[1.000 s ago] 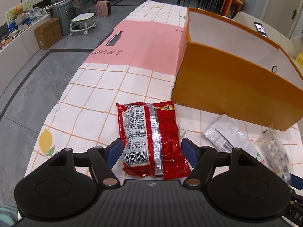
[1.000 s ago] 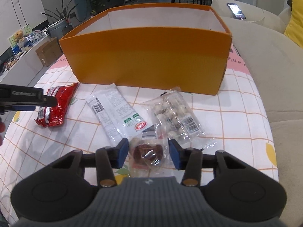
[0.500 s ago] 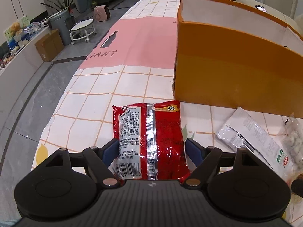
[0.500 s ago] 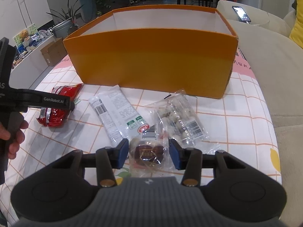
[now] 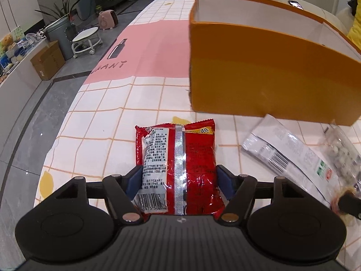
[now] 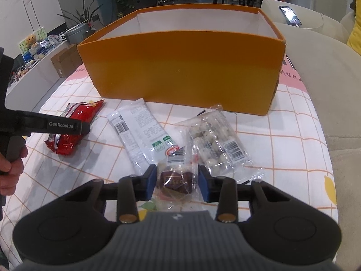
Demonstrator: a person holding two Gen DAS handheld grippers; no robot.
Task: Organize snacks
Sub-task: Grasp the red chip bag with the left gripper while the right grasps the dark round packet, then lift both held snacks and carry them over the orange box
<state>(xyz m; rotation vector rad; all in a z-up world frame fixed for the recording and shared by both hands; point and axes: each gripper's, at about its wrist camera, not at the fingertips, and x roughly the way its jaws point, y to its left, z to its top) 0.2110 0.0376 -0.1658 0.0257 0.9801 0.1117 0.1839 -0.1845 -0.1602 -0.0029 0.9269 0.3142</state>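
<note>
A red snack packet [image 5: 178, 155] lies flat on the checked tablecloth, its near end between the jaws of my left gripper [image 5: 180, 181]. Those jaws are closing, and the blue pads stand right at the packet's sides without squeezing it. In the right wrist view the same packet [image 6: 74, 124] lies under the left gripper's black finger [image 6: 61, 125]. My right gripper [image 6: 177, 181] is closing around a small dark brown candy in a clear wrapper [image 6: 176, 179], with the pads at the wrapper's edges. Behind the snacks stands the open orange box [image 6: 180, 72], also seen in the left wrist view [image 5: 259, 83].
A long white packet [image 6: 140, 133] and a clear bag of white balls [image 6: 214, 140] lie between the two grippers, in front of the box. A beige sofa [image 6: 327, 79] borders the table on the right. The table's left edge [image 5: 67, 117] drops to grey floor. A hand [image 6: 11, 169] holds the left gripper.
Both pairs of jaws have narrowed, the left around the red packet and the right around the candy. The left gripper has rolled a little and reached further into the right wrist view.
</note>
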